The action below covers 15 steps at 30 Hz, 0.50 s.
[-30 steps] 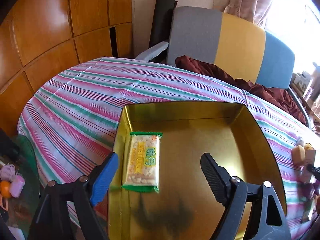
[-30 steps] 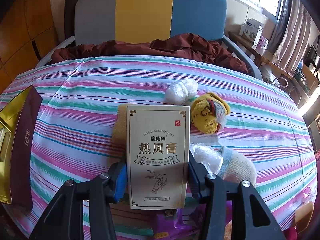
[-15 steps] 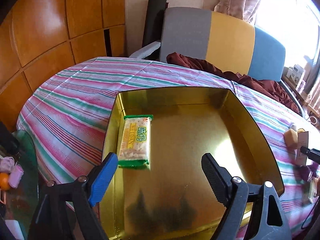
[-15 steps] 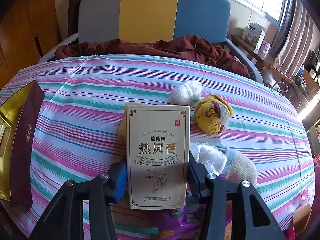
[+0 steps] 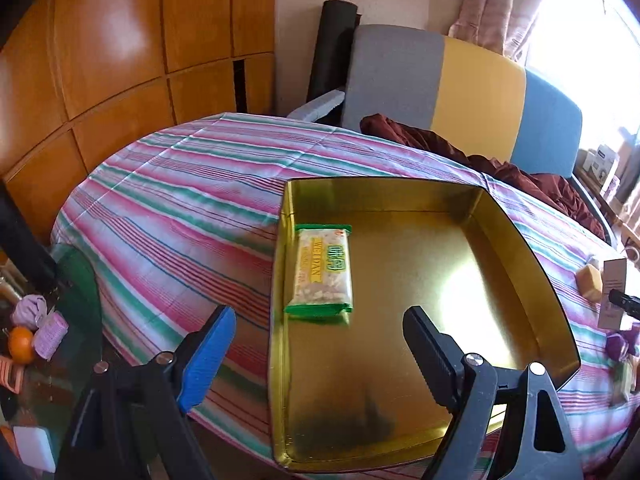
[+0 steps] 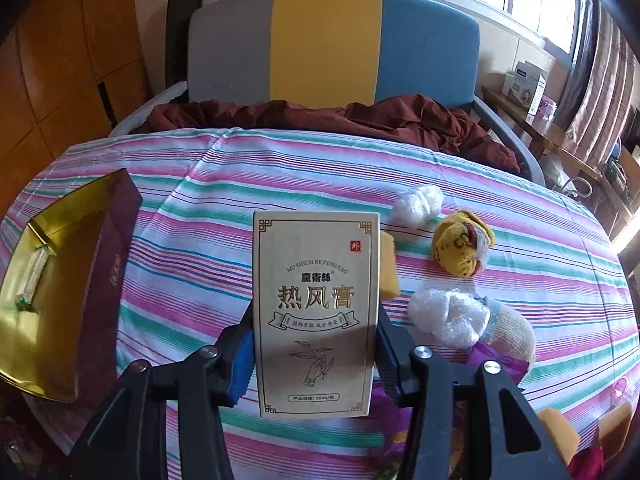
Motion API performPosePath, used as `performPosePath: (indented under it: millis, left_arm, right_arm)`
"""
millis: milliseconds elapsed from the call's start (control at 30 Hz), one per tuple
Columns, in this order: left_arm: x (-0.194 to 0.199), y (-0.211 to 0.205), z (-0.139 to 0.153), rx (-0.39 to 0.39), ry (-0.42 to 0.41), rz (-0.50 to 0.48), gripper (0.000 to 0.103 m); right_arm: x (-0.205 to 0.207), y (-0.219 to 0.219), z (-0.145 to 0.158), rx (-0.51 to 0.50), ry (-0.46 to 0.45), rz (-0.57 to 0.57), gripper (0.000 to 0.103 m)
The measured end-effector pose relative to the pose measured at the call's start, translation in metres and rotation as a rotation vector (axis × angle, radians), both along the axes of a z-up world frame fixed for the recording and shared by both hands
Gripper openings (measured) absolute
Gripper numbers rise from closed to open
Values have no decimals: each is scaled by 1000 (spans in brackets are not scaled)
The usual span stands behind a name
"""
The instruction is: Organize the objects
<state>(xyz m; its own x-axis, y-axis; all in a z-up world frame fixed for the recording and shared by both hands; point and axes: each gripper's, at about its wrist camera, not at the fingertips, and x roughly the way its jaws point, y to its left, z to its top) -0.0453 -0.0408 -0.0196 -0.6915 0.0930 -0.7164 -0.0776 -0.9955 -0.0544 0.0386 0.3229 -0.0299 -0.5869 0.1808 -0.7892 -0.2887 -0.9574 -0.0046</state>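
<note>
While my right gripper clamps the beige ointment carton by its long sides, upright and lifted off the striped tablecloth, my left gripper hangs spread wide and empty over the near edge of the gold tin tray. One green-edged cracker packet lies inside the tray against its left wall.

I judge the step in hand to be carrying the carton over to the tray, which sits to the carton's left. To do it well I'd clear the tray's maroon outer wall before lowering, lay the carton flat beside the packet rather than on it, and pull my left gripper away first so the two don't meet. The glossy cardboard could slip if I tilt hard.

Right of the carton lie a yellow sponge block, two cling-film bundles, and a rolled yellow sock. Beyond the table stands a grey, yellow and blue sofa with a maroon blanket, with wood panelling further left.
</note>
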Motion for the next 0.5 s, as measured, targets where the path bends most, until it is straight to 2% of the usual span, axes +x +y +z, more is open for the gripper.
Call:
performPosePath:
  millis: [200, 367, 500]
  left_arm:
    - [3, -21, -1, 9, 2, 38, 86]
    - [4, -37, -1, 21, 1, 76, 87]
    - [3, -51, 0, 31, 10, 112, 88]
  right_arm:
    - [-8, -51, 25, -68, 48, 105, 51]
    - [-24, -119, 48, -135, 86, 266, 51]
    - [-45, -183, 43, -191, 36, 417, 51]
